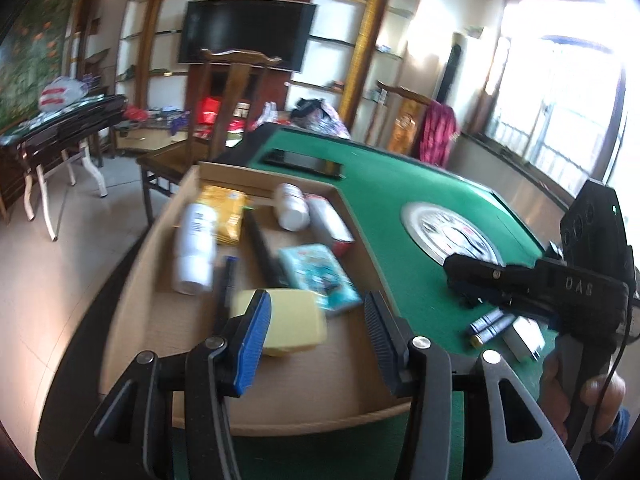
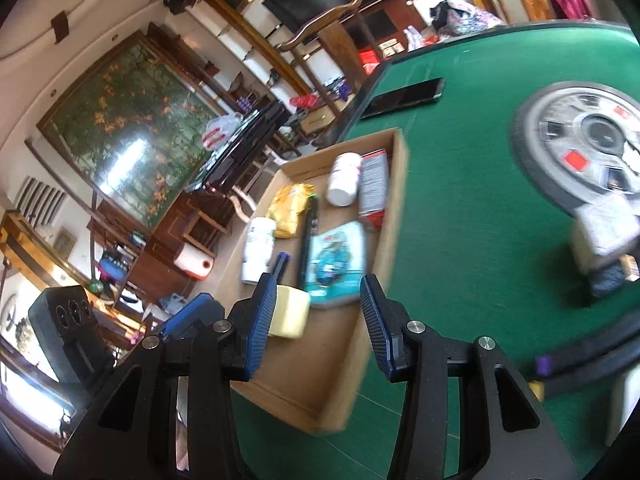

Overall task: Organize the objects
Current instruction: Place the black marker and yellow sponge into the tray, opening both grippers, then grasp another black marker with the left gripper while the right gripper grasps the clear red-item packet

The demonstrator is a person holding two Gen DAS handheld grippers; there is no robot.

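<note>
- Left hand-held gripper hangs over the near end of the cardboard tray, jaws spread wide with nothing between them.
- Right hand-held gripper is spread wide too, gripping nothing, above the tray's near corner.
- In the tray, a pale yellow block lies nearest, a teal packet just beside it at two o'clock.
- A white bottle lies at eleven o'clock from the block, a yellow pouch beyond it.
- A white jar and a red-and-white box sit at the far end.
- On the green worktop, batteries lie outside the tray at three o'clock.
</note>
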